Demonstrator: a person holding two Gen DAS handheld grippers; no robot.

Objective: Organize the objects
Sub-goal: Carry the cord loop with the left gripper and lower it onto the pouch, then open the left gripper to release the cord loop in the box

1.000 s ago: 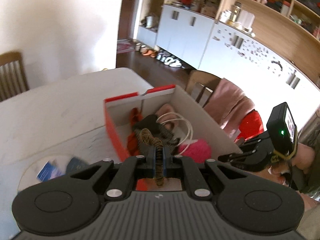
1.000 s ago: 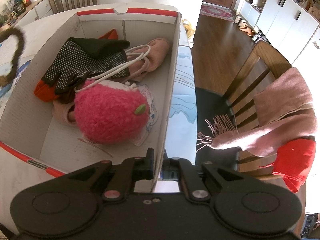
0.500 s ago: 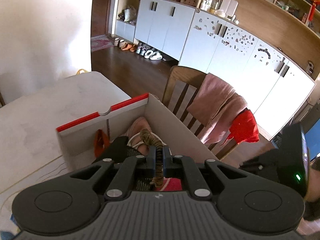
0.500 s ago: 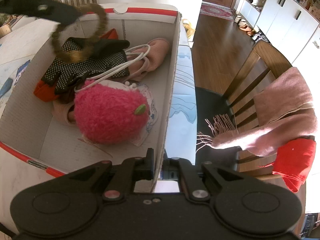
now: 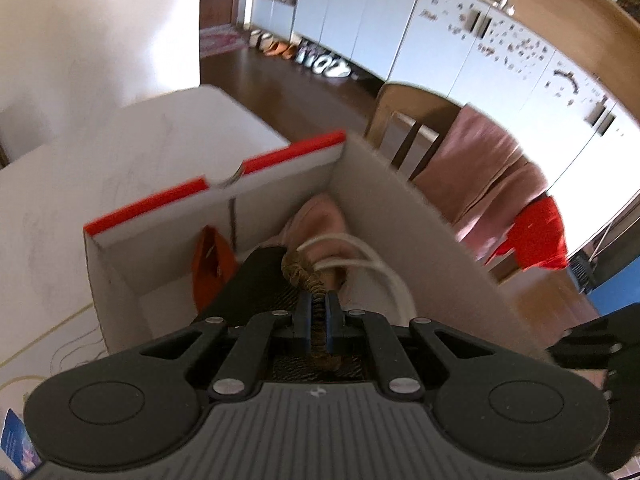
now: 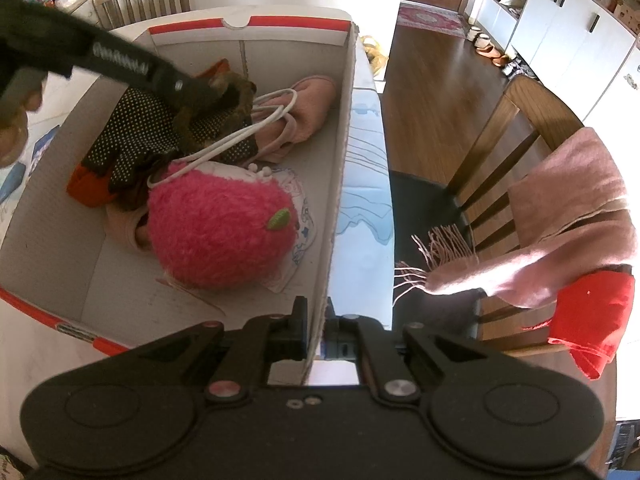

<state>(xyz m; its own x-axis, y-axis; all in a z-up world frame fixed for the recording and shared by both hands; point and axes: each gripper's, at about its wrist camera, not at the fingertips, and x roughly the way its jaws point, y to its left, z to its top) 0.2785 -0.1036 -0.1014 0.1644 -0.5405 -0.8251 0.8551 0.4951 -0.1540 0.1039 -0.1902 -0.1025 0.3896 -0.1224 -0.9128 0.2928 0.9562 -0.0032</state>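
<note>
The right claw (image 6: 316,328) stays clamped on the box (image 6: 340,184) wall. The left claw (image 5: 317,316), shut on the brown hair tie (image 5: 298,274), has swung in over the dotted glove (image 6: 132,136); release inside looks next.

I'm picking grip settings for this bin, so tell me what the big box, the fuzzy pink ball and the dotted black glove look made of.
Big box: looks like corrugated cardboard, matte grey-white inside, with a raw, slightly fuzzy cut edge and red trim.
Fuzzy pink ball: probably knitted or plush yarn, with a shaggy pile and a small green leaf patch.
Dotted black glove: appears to be knit fabric with pale raised dots, likely rubbery grip dots.
</note>
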